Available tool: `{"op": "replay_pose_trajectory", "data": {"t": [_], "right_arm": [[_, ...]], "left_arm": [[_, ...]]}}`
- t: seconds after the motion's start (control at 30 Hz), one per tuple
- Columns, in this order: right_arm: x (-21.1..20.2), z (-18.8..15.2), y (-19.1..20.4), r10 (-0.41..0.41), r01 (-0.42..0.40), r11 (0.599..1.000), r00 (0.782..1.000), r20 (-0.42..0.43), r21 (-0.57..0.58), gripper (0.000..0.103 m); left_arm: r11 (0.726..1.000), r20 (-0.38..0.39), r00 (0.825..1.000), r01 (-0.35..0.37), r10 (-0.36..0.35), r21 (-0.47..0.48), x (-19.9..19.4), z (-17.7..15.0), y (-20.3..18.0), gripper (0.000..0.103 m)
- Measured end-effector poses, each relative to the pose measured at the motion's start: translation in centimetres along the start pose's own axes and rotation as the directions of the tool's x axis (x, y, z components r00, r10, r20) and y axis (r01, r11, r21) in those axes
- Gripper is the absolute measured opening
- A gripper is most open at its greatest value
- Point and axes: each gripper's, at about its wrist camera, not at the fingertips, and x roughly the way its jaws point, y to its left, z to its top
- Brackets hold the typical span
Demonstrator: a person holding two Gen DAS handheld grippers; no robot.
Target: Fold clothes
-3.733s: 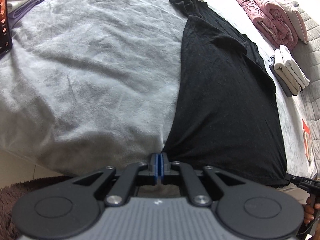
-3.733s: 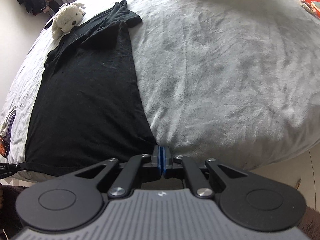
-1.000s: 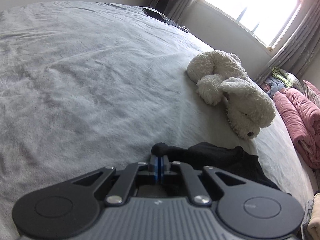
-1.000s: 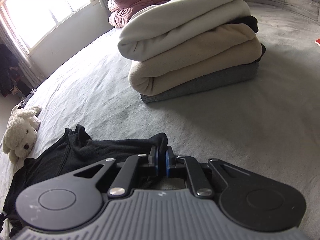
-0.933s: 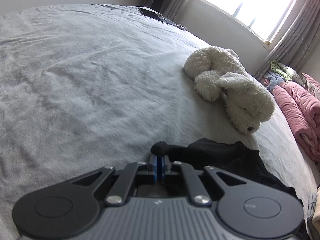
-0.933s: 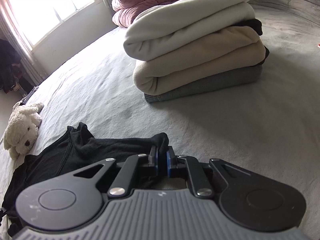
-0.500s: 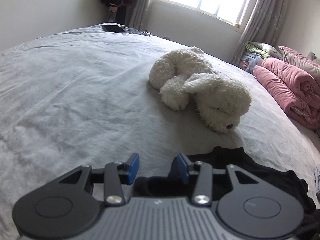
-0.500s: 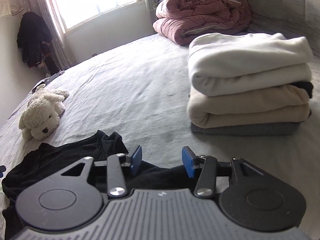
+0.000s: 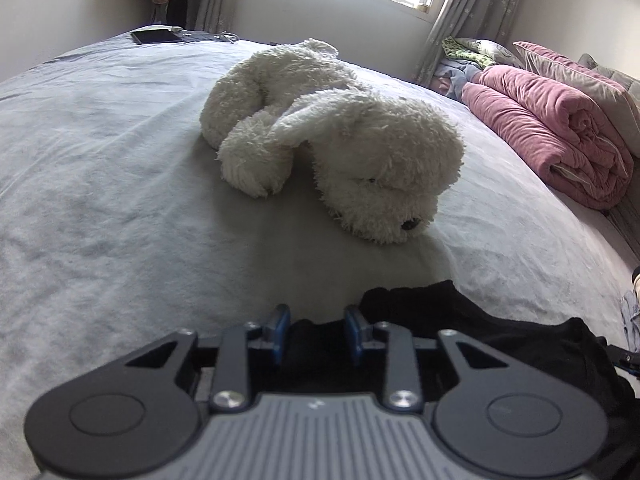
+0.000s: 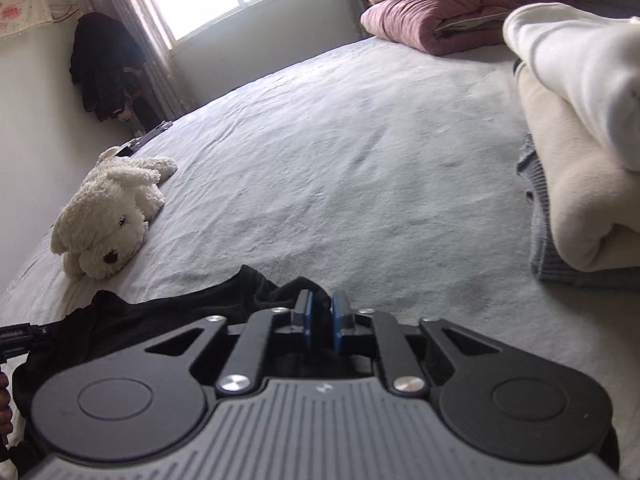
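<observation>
With the black shirt bunched on the grey bed just short of the white plush dog, best to back both tools away low and level, so nothing drags the fold open; left gripper gaping wide, cloth lying between the pads, nothing pinched; right gripper parted narrowly over a dark ridge of shirt, apparently not clamped; most of the garment hidden under the tool bodies; fold edges unreadable; folded stack cropped at right.
</observation>
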Motion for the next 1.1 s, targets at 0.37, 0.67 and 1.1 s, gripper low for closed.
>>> {"op": "replay_pose_trajectory", "data": {"t": [0.37, 0.67, 1.1], "right_arm": [[-0.2, 0.7, -1.3, -0.148, 0.148, 0.989, 0.988, 0.034, -0.021, 0.007], [-1.0, 1.7, -0.1, -0.044, 0.049, 0.991, 0.998, 0.042, -0.127, 0.048], [1.7, 0.5, 2.2, -0.099, 0.094, 0.949, 0.995, -0.002, -0.3, 0.005]], "left_arm": [[0.988, 0.048, 0.987, -0.152, 0.153, -0.014, -0.5, 0.1, 1.7, 0.003], [1.0, 0.077, 0.997, -0.012, 0.011, 0.002, -1.1, 1.0, 2.0, 0.037], [0.978, 0.04, 0.999, 0.012, -0.02, 0.21, 1.3, 0.2, -2.9, 0.002]]}}
